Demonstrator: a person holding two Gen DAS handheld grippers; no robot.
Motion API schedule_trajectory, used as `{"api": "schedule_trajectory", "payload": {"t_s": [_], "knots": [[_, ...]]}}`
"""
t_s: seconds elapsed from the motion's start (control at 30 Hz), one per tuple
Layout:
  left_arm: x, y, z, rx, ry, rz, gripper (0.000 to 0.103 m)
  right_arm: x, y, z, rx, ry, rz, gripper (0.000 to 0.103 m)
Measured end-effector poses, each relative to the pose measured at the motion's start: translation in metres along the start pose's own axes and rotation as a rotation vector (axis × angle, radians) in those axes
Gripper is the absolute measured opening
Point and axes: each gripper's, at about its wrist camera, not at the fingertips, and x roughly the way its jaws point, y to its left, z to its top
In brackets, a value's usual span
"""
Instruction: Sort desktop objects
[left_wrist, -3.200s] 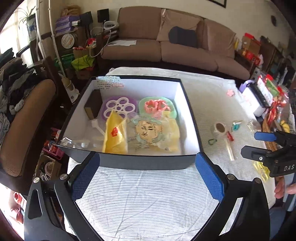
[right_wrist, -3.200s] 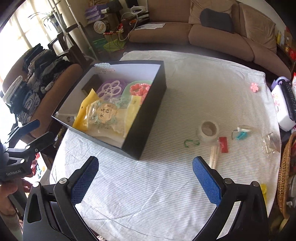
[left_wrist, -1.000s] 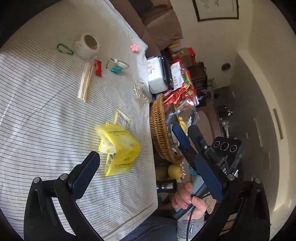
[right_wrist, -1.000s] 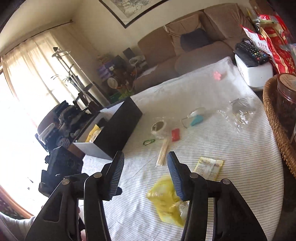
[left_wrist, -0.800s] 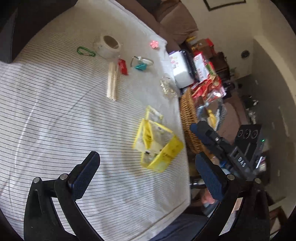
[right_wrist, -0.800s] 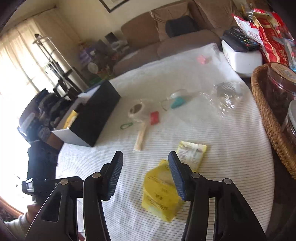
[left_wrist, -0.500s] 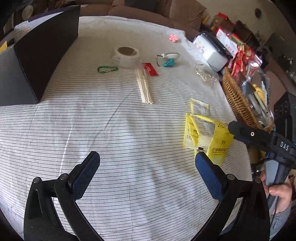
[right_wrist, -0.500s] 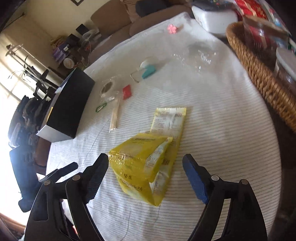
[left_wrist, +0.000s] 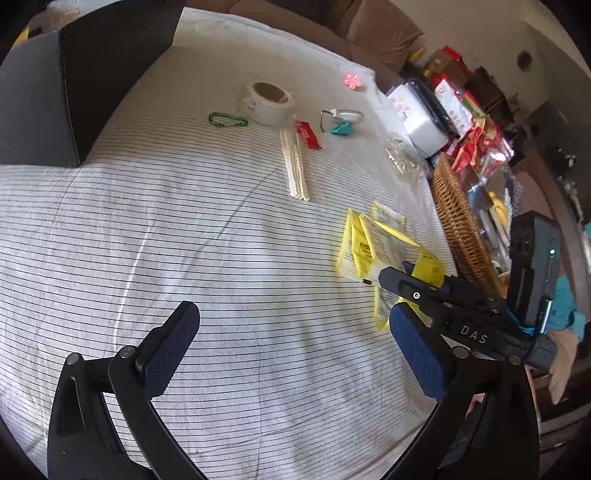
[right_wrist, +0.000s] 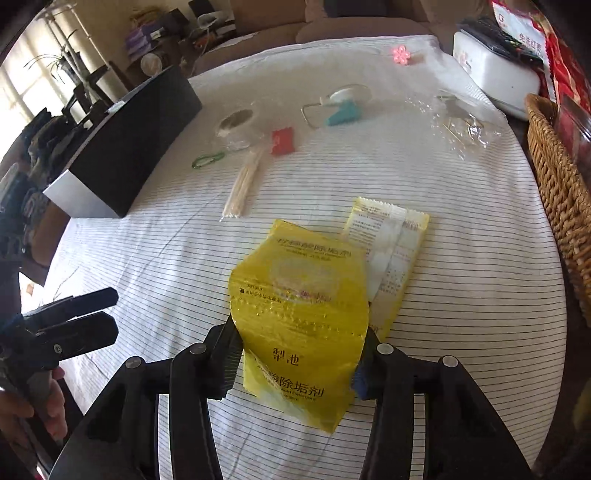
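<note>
The right claw (right_wrist: 295, 360) has its two fingers set either side of the yellow descaler pouch (right_wrist: 301, 314), low on the bag near its bottom seam. The pads look to be touching the foil edges, but whether they are pinching it or only bracketing it cannot be told from either view. The pouch lies on the striped bench (right_wrist: 461, 295), partly overlapping a second, flatter yellow sachet (right_wrist: 393, 243) just behind it.

The left claw (left_wrist: 295, 354) hangs wide open over bare cloth, holding nothing, well apart from the pouch.

Judged from this, the step in hand is picking up the pouch to carry it to the black box (right_wrist: 129, 144) at the far left of the bench. To do it well, the fingers should close across the pouch's width where it is stiffest, near the seam, since a soft foil bag will likely buckle or slide if squeezed at its puffy middle. The lift should go straight up so the sachet beneath is not dragged along.

Further out lie the wooden sticks (right_wrist: 243, 184), a green carabiner (right_wrist: 208, 159), a tape roll (right_wrist: 236, 123), a red packet (right_wrist: 283, 140) and a teal clip (right_wrist: 341, 112), all waiting to be sorted. A wicker basket (right_wrist: 561, 192) sits at the right edge.
</note>
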Motion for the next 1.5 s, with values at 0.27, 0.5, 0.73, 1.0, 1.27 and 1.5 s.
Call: {"api": "schedule_trajectory", "payload": {"t_s": [0.27,0.5,0.73,1.0,1.27,1.5], "knots": [[-0.016,0.005,0.009,-0.113,0.011,-0.32,0.103,-0.053,0.009,0.011,0.01,-0.177,0.285,0.02],[-0.027,0.019,0.028,-0.152,-0.032,-0.327,0.103,-0.062,0.027,0.031,0.032,-0.146,0.262,0.018],[0.0,0.025,0.035,-0.131,0.054,-0.355,0.103,-0.054,-0.022,-0.002,0.266,-0.087,0.343,0.043],[0.034,0.016,0.059,-0.076,0.11,-0.534,0.099,-0.022,-0.051,-0.016,0.53,-0.112,0.651,0.043],[0.056,-0.014,0.069,0.15,0.192,-0.473,0.052,0.011,-0.055,-0.018,0.603,-0.074,0.674,0.018],[0.063,-0.009,0.059,0.156,0.229,-0.5,0.015,0.024,-0.067,-0.016,0.697,-0.1,0.761,0.011]]}}
